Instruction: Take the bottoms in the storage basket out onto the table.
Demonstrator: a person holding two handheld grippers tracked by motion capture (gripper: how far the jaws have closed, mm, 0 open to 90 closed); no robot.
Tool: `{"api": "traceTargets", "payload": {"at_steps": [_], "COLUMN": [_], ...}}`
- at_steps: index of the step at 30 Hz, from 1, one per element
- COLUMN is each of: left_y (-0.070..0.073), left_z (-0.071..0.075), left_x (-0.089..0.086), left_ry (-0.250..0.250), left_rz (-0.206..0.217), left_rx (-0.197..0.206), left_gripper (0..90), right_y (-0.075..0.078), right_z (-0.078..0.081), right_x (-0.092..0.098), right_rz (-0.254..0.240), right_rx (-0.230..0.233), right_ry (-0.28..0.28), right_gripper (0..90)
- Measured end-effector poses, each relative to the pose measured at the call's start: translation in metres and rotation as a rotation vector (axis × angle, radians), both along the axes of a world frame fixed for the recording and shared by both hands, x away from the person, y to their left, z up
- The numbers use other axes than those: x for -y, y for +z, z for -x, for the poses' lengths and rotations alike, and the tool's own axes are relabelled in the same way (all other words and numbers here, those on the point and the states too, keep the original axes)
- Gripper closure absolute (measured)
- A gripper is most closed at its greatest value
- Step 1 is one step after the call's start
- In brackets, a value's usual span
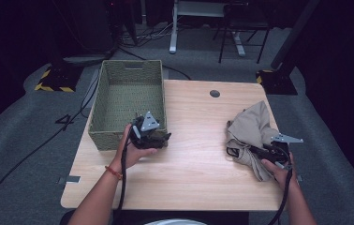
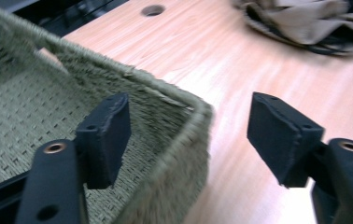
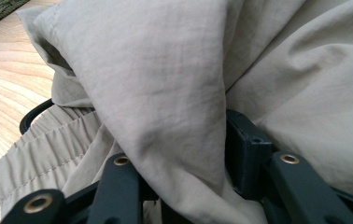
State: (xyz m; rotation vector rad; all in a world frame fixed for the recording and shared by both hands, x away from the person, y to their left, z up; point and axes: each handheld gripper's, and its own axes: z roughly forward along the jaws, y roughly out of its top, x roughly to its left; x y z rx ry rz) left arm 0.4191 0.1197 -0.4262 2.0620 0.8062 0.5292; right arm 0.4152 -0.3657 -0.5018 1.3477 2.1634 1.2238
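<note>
The left gripper (image 1: 158, 137) sits at the left centre of the high view, at the near right corner of the woven basket (image 1: 128, 101). In the left gripper view its fingers (image 2: 107, 135) stand apart and straddle that corner: one finger is inside the basket, the other is outside above the desk (image 1: 194, 154), and the basket wall lies between them. The pads press on nothing. The right gripper (image 1: 259, 151) sits at the lower right of the high view, at the near edge of the beige garment (image 1: 252, 129), which lies bunched on the right side of the desk, well apart from the basket. In the right gripper view the fingers (image 3: 247, 154) are clamped on a thick fold of the garment (image 3: 165, 93); the fabric fills the gap between them and drapes over both. A black cord loop (image 3: 32, 116) of the garment shows at the left of that view, beside an elastic gathered band.
</note>
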Motion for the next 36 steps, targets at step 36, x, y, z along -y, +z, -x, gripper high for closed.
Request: {"api": "traceTargets", "payload": {"at_steps": [36], "left_y": [-0.002], "left_z": [-0.009], "left_x": [-0.077], "left_ry": [0.044], "left_rz": [-0.005], "left_rx": [-0.051], "left_gripper": [52.0], "right_y": [0.0], "right_z": [0.0], "right_x": [0.0], "right_rz": [0.002], "right_rx": [-0.001], "right_ry": [0.001], "right_gripper": [60.7]}}
